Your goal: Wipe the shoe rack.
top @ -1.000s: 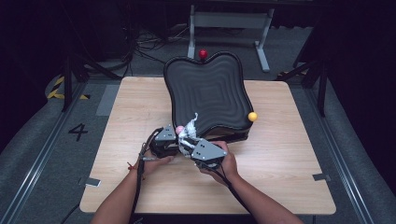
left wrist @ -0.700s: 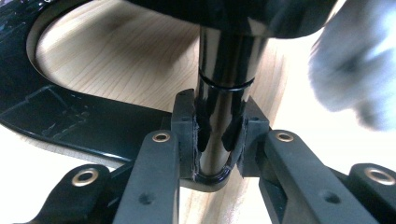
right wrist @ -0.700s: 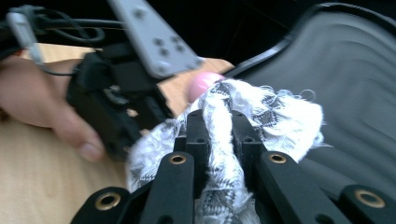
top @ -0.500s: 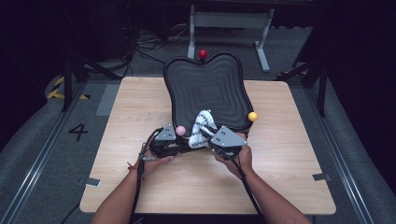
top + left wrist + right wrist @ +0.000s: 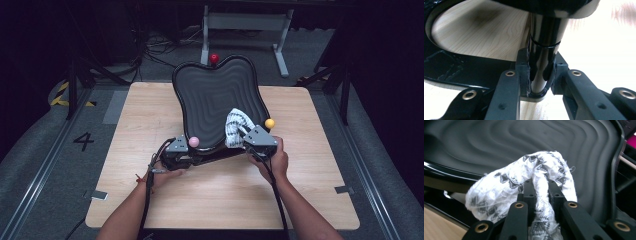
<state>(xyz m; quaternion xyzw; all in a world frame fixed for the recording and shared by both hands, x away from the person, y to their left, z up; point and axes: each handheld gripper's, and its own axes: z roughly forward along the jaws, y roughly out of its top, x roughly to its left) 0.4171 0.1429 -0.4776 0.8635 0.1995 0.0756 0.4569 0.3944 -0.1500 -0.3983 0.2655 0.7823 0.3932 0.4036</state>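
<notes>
A black tray (image 5: 215,95) with a rippled surface stands tilted on the wooden table (image 5: 145,115), its near edge low. My left gripper (image 5: 187,151) is shut on a glossy black post (image 5: 544,47) under the tray's near left corner, beside a pink ball (image 5: 193,142). In the left gripper view the pads (image 5: 522,67) clamp that post on both sides. My right gripper (image 5: 243,134) is shut on a white cloth (image 5: 234,126) with a dark zigzag pattern. The cloth (image 5: 506,187) lies bunched against the tray's lower right surface (image 5: 524,142).
A yellow ball (image 5: 269,123) sticks out at the tray's right edge and a red ball (image 5: 214,58) at its far tip. A grey metal stand (image 5: 245,22) is behind the table. Tape bits (image 5: 344,189) mark the table's near corners.
My right gripper has carried the cloth to the right and slightly farther along the tray's lower part. The left gripper and the tray have kept still.
</notes>
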